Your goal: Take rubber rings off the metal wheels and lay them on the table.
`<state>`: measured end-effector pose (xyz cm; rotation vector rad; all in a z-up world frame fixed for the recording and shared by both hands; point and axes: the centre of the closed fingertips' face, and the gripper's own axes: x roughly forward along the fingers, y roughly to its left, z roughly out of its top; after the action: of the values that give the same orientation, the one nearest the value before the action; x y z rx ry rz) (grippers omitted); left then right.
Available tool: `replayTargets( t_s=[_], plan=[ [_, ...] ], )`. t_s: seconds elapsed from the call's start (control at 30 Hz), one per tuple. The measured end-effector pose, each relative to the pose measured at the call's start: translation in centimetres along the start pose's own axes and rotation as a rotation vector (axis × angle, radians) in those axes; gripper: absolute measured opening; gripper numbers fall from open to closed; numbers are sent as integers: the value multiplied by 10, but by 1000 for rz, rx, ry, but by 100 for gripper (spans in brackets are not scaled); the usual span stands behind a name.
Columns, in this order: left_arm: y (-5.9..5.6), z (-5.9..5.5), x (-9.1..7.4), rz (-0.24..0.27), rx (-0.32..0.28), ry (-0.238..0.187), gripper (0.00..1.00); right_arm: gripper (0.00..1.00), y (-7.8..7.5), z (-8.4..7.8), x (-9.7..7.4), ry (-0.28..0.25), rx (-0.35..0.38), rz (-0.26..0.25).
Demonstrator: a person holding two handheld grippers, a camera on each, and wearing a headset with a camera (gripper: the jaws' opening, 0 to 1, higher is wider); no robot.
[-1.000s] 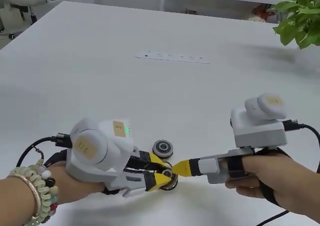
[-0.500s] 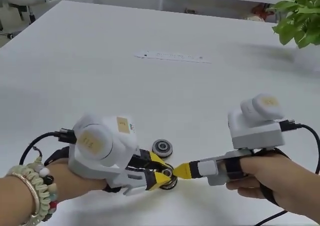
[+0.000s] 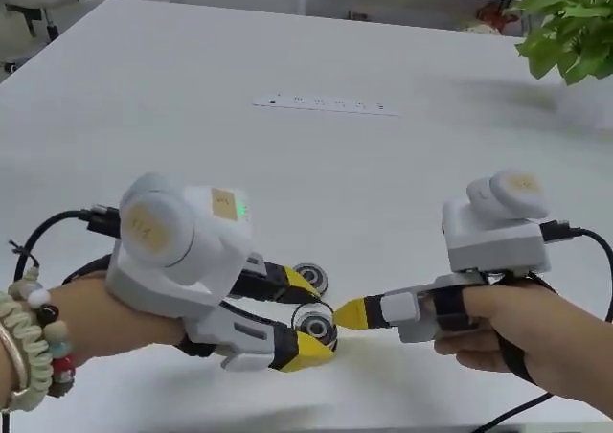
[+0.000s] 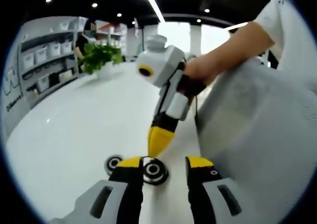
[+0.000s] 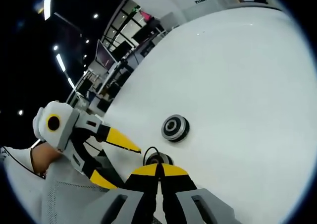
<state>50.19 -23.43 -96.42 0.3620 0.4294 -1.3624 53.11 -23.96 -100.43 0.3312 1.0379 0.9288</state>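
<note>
Setting: broad white table (image 3: pixel 192 117) in a bright room; a flat white power strip (image 3: pixel 326 104) lies on its far side and a green leafy plant (image 3: pixel 570 31) stands at the far right.
Left hand: at the near left edge in the head view, with bead bracelets (image 3: pixel 38 332) on the wrist.
Left gripper: the bulky white left gripper (image 3: pixel 314 318) with yellow-tipped jaws reaches in from the left, low over the table. Its jaws are spread apart, one on each side of the near wheel; in the left gripper view there is a clear gap to one jaw.
Near wheel: the small round metal near wheel (image 3: pixel 316 326) lies flat on the table between the left jaws.
Far wheel: a second small metal far wheel (image 5: pixel 174 127) lies flat just beyond the first, apart from it, outside the jaws. A black rubber ring (image 5: pixel 164 129) is around its rim.
Right gripper: the white right gripper (image 3: pixel 350 313) comes in from the right. Its yellow-tipped jaws are pressed together, and the tip is at the edge of the near wheel. Whether rubber is pinched between them cannot be told.
Right hand: wrapped around the grip at the near right, with a black cable (image 3: pixel 589 251) trailing off.
</note>
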Motion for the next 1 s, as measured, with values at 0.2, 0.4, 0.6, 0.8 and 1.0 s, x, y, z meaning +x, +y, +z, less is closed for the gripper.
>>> replayTargets(
  t_s=[0.2,0.4,0.6,0.8,1.0],
  plan=[
    [-5,12,-10,-26,20,-5,46,0,0,0,0,10,-15,-3],
    [-7,33,-23,-29,51,-34,55,0,6,0,-2,7,-31,-3],
    [-3,43,-49,6,65,-57,59,0,11,4,-4,-10,-53,1],
    [8,31,-84,98,31,-57,63,0,17,17,-11,-63,-72,8],
    [17,19,-116,241,-37,-75,68,0,24,27,-18,-106,-81,24]
  ],
)
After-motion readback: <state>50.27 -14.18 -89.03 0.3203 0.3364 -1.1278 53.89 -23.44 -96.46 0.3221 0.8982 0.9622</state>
